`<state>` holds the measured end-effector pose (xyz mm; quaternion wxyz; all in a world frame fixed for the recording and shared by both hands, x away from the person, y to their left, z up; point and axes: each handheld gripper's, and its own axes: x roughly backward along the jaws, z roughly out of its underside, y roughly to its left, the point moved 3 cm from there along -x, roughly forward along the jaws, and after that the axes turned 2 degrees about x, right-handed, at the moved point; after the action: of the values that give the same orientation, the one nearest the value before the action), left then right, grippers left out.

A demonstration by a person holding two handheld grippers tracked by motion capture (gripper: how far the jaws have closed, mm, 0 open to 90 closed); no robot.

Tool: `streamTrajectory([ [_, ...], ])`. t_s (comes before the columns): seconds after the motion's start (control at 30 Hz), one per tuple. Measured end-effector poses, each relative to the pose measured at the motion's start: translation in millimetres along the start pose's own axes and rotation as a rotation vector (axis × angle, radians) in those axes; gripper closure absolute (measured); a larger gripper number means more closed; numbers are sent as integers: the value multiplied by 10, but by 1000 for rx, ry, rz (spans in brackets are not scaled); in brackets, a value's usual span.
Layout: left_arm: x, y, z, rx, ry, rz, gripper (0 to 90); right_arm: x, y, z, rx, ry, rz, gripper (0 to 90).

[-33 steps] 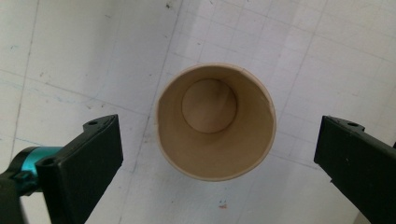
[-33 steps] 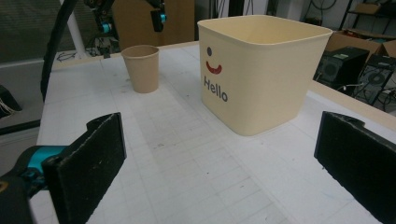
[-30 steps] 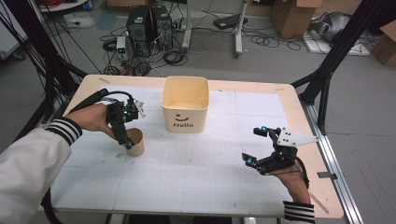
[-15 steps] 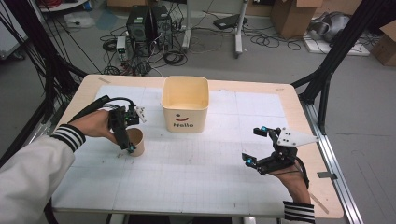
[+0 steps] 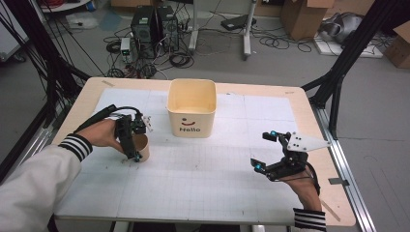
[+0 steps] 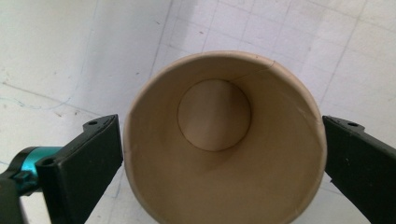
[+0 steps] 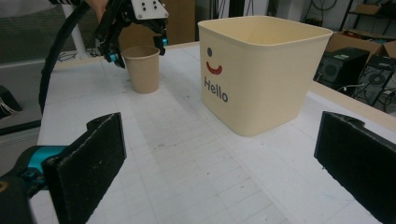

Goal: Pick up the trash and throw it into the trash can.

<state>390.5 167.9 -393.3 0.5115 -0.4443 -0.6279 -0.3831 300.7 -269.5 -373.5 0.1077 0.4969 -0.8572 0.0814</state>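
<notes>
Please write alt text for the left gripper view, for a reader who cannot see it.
Looking down into an empty brown paper cup standing between the left gripper's two open black jaws, over a white gridded table.

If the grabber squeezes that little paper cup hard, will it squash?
Probably yes: the paper cup looks thin-walled and empty, so a hard squeeze by the left gripper would likely dent it. Being empty, it is probably very light and may tip easily if bumped.

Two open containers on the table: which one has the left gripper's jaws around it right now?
The small brown paper cup, not the large cream tub printed "Hello". The left gripper straddles the cup's rim, one jaw either side; the tub stands apart, untouched.
</notes>
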Motion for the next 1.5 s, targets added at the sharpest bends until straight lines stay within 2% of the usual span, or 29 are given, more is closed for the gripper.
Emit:
streamTrajectory([
  [0.17, -61, 0, -13, -6, 11, -7, 17, -4, 5, 3, -1, 4, -3, 9],
  [0.33, -132, -4, 8, 4, 18, -1, 17, 2, 4, -1, -2, -2, 0, 9],
  [0.57, -205, 13, 30, 7, 26, -26, 17, -9, -4, 2, 5, -1, 1, 9],
  [0.63, -217, 9, 22, 13, 13, -20, 17, -6, 4, 4, 0, 4, -2, 9],
  [0.83, -216, 10, 29, 6, 18, -10, 18, -1, -1, 0, 0, -2, 2, 9],
  [1.23, -214, 19, 36, 6, 25, -9, 126, 5, -6, 0, 2, -5, 4, 9],
  [1.33, -214, 16, 40, 2, 17, 10, 175, 5, -4, 1, 0, -3, 2, 9],
  [1.37, -211, 16, 42, -3, 21, 25, 223, 3, -4, 2, -1, -4, 3, 9],
  [1.5, -195, 15, 44, -5, 13, 28, 273, 6, -2, 2, -4, 0, 2, 9],
])
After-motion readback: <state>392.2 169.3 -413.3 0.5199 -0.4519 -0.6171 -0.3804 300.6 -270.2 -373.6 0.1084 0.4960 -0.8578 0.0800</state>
